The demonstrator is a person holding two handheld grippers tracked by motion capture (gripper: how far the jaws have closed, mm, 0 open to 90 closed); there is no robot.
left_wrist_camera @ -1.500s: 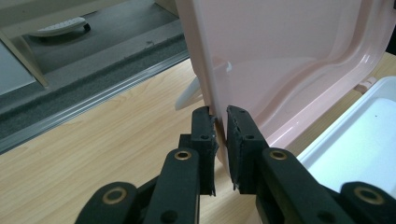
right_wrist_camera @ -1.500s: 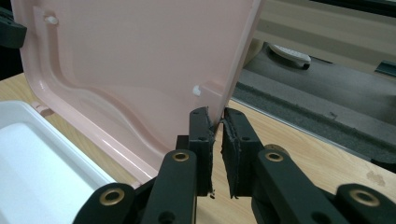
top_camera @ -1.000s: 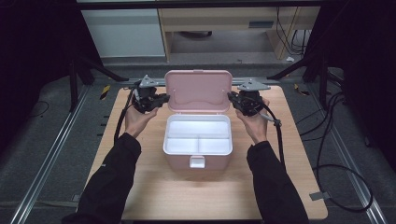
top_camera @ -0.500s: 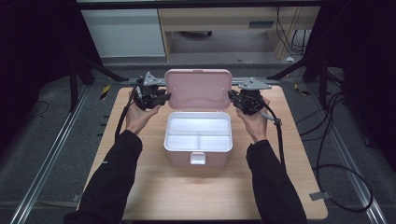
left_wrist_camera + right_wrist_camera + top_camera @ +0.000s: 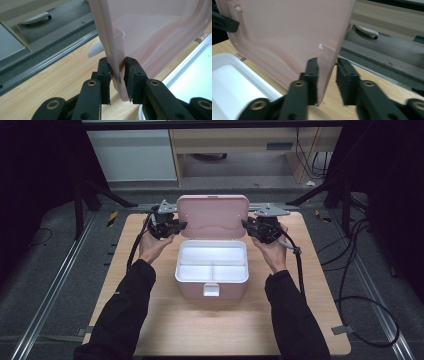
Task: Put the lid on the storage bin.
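While hinged open and standing nearly upright at the far edge of its box, pink lid (image 5: 213, 216) faces the near side with its hollow inner face, long axis running 9 to 3 o'clock across the table. Below it, at the table's centre, pink box (image 5: 212, 287) with white divided tray (image 5: 212, 263) inside, also lying long from 9 to 3, latch tab (image 5: 210, 290) on the wall toward 6 o'clock. At 9 o'clock of the lid, left gripper (image 5: 117, 75) clenched on the lid's side edge, both pads pressed against the plastic. At 3 o'clock, right gripper (image 5: 327, 80) straddling the opposite edge, one pad touching the inner face, the other standing a little off the outer face, so not fully clamped. Underneath, light wooden table (image 5: 165, 320), bare around the box. Beyond 12 o'clock, metal rail (image 5: 125, 206) along the far edge, grey carpeted floor (image 5: 45, 270), pale cabinet (image 5: 132, 155) and wooden desk frame (image 5: 235, 142); toward 3 to 4 o'clock, black cables (image 5: 357, 285) looping over the floor.
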